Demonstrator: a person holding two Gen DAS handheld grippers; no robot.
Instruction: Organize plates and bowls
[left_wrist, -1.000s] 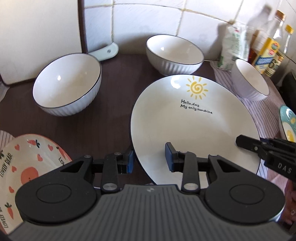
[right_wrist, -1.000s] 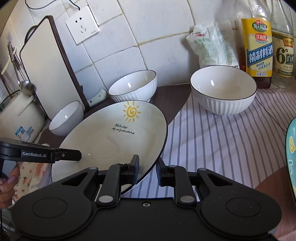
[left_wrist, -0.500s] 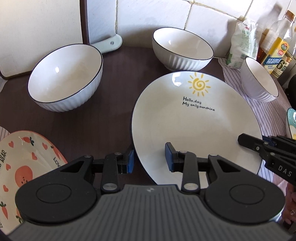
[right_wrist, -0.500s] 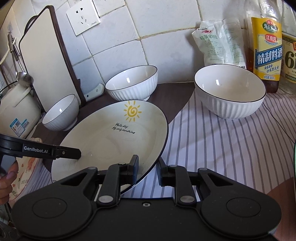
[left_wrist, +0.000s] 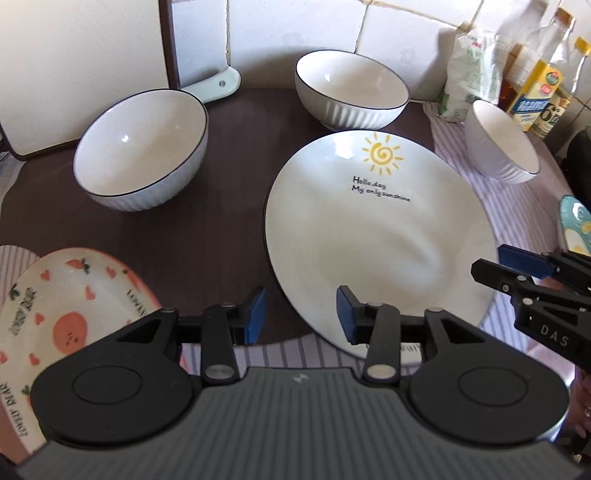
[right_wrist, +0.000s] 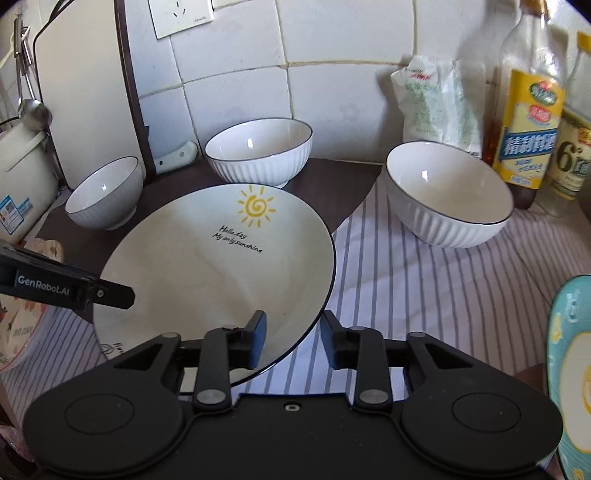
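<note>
right wrist view: right gripper (right_wrist: 293, 338), jaws just opening, straddles the sun plate (right_wrist: 207, 273) rim ungripped.

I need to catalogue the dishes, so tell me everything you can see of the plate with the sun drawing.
The sun plate is a large, round, glossy white dish, ceramic by its look, with a thin dark rim. It bears a yellow spiral sun and the black words "Hello,day My only sunshine". It is empty and lies partly on the dark mat, partly on the striped cloth. Both tongs straddle its rim, jaws just opened, pads off it.
</note>
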